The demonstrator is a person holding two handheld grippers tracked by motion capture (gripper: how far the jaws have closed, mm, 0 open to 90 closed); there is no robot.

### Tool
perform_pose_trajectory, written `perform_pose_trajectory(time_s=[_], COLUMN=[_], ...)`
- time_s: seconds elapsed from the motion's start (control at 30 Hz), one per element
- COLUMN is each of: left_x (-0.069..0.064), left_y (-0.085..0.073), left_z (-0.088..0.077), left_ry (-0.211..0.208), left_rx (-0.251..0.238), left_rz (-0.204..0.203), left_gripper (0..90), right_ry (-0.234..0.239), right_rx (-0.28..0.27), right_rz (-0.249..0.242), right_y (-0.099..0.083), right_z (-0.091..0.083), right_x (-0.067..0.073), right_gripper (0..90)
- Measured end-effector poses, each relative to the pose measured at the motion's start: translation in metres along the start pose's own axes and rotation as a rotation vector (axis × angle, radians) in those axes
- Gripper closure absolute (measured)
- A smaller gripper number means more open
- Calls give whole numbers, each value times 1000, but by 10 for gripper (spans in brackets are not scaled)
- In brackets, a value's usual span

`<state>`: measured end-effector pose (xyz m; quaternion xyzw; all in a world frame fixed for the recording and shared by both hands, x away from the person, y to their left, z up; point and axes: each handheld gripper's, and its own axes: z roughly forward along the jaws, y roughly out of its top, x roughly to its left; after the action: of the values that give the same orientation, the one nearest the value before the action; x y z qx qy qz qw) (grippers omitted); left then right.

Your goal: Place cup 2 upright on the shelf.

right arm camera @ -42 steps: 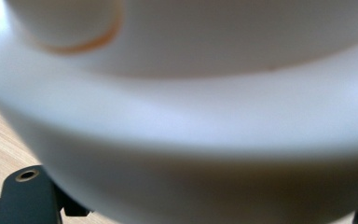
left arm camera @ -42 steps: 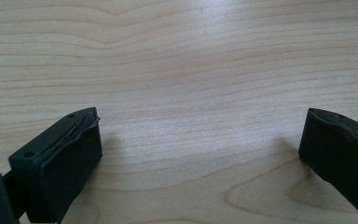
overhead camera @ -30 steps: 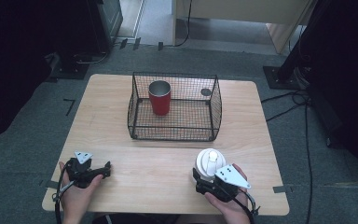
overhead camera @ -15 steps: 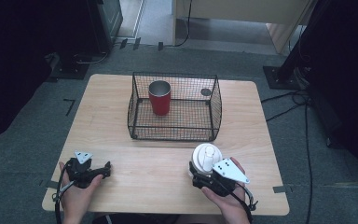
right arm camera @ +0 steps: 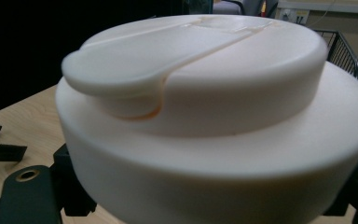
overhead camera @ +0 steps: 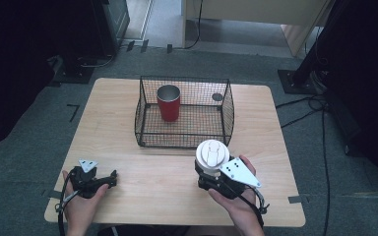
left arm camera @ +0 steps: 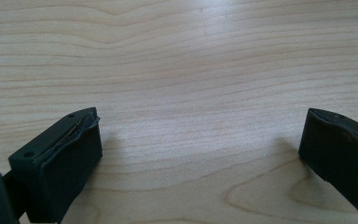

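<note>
White plastic lidded cup (overhead camera: 212, 156) sits gripped between the fingers of the right gripper (overhead camera: 216, 177), near the front right of the light wooden worktop (overhead camera: 177, 167), just in front of the black wire basket (overhead camera: 184, 118). 1 red cup (overhead camera: 169, 102) stands upright inside the basket. Left gripper (overhead camera: 109, 179) rests at the front left, fingers (left arm camera: 60, 158) spread wide, holding nothing.

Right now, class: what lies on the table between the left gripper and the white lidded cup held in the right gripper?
Nothing: in the high view, bare wooden table runs from the left gripper to the white lidded cup clamped in the right gripper.
</note>
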<state>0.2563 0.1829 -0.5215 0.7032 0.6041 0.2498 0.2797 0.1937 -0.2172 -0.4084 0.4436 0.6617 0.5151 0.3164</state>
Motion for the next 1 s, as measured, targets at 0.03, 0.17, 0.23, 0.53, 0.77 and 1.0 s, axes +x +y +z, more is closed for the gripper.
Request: perform_pose_trajectory(time_s=[0.03,0.17,0.23,0.53,0.77,1.0], left_x=[0,0,0,0,0,0], left_y=[0,0,0,0,0,0], left_z=[0,0,0,0,0,0], left_ry=[0,0,0,0,0,0], left_rx=[0,-1,-1,-1,-1,0], left_rz=[0,-1,-1,-1,-1,0], left_gripper=[0,0,0,0,0,0], right_ry=[0,-6,-9,-47,-61,-62], right_rx=[0,-20,-28,-146,-294,-366], right_rz=[0,-4,-13,-44,-50,-50], right_y=[0,5,8,19,22,30], right_z=[0,3,5,14,22,29], right_x=[0,1,1,4,5,4], right_gripper=[164,164,164,163,161,161])
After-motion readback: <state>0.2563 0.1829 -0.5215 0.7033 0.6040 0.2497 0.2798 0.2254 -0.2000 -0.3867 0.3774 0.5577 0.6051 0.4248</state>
